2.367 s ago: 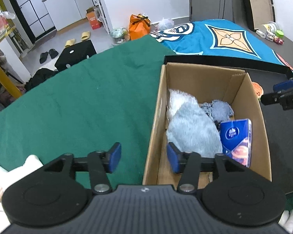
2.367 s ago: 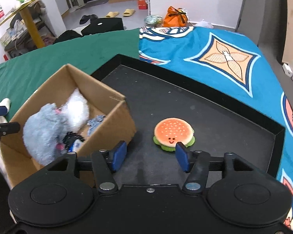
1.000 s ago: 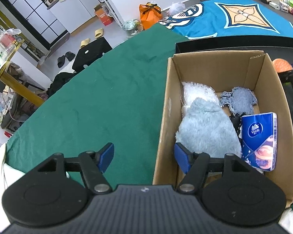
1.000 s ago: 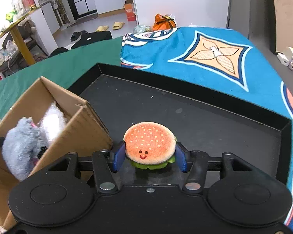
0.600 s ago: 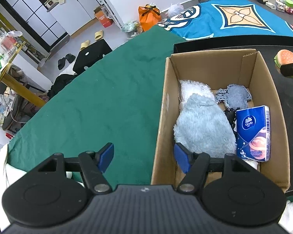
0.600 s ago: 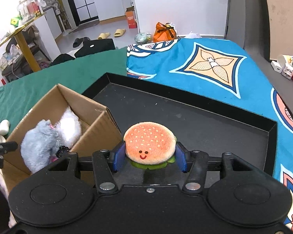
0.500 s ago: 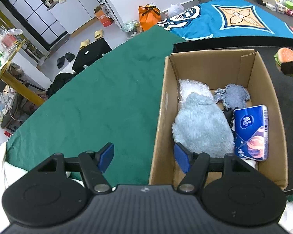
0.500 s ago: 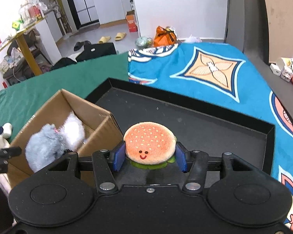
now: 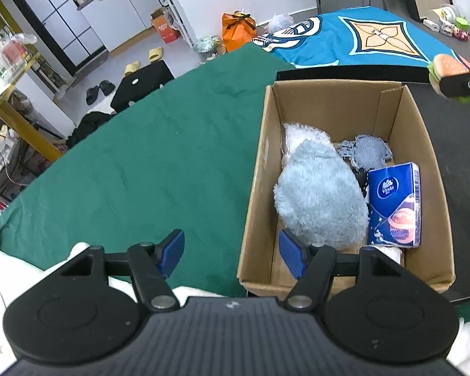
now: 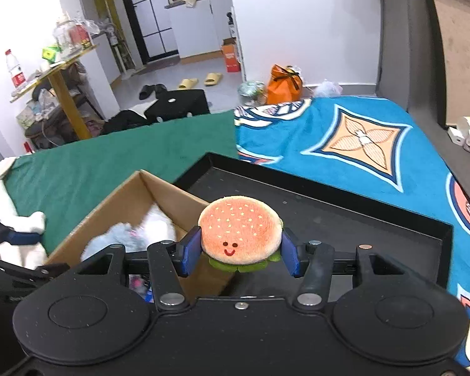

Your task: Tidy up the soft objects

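Note:
An orange plush hamburger (image 10: 241,232) with a smiling face hangs above the black tray (image 10: 329,213), and my right gripper (image 10: 241,247) is shut on its sides. It hovers just right of the open cardboard box (image 10: 122,200). In the left wrist view the box (image 9: 329,94) holds a fluffy blue plush (image 9: 319,194), a white fluffy item (image 9: 300,134), a blue knitted piece (image 9: 366,153) and a blue tissue pack (image 9: 394,203). My left gripper (image 9: 232,252) straddles the box's near left corner; its jaws are closing and the pads touch nothing. The hamburger (image 9: 448,69) shows at the far right.
The box stands where a green cloth (image 9: 141,156) meets the black tray (image 9: 454,144). A blue patterned blanket (image 10: 360,138) lies beyond the tray. White fabric (image 10: 3,194) sits at the left edge. Floor clutter and an orange bag (image 10: 283,84) lie far back.
My right gripper has closed on the hamburger that lay on the tray, lifted it, and carried it up and left toward the box. The left gripper has stayed at the box's corner.

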Available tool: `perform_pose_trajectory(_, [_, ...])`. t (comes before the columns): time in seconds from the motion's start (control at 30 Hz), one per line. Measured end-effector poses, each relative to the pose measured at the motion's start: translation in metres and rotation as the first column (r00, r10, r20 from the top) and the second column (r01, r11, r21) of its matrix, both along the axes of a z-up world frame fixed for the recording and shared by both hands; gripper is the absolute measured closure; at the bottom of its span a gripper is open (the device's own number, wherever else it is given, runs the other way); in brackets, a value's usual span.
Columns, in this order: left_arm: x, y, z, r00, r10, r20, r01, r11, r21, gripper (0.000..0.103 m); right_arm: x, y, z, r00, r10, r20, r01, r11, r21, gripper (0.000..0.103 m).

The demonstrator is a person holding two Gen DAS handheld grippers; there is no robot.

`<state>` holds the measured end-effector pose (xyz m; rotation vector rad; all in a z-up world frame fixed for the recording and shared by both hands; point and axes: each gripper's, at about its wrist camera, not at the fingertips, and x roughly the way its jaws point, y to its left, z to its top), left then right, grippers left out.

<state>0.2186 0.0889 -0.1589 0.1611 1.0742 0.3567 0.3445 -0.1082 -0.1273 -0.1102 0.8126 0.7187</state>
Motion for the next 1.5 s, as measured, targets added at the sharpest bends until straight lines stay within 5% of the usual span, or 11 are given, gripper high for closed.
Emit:
perform_pose_trajectory(0.17, [-0.003,0.008,-0.001,1.0,0.008,0.024,-0.006,0.999,-0.052,0.044,-0.011,0.019,0.0,0.999,0.047,0.012,-0.047,0.999,-0.018,0.051])
perform_pose_trajectory(0.5, [-0.004,0.015,-0.009,0.999,-0.002,0.034,0.007,0.991,-0.131,0.081,-0.026,0.049,-0.006,0.995,0.097,0.028,-0.095,0.994,-0.047,0.05])
perform_pose_trajectory(0.63, [-0.005,0.018,-0.011,0.999,-0.01,0.044,0.017,0.987,-0.157,0.091,-0.029,0.057,-0.008,0.993,0.104,0.057,-0.102,0.994,-0.046,0.043])
perform_pose_trajectory(1.5, [-0.022,0.018,0.018,0.992,-0.045,0.12,0.072,0.971,-0.227,0.089,-0.081,-0.003,0.025,0.99,-0.134,-0.04,0.132,0.99,-0.05,0.039])
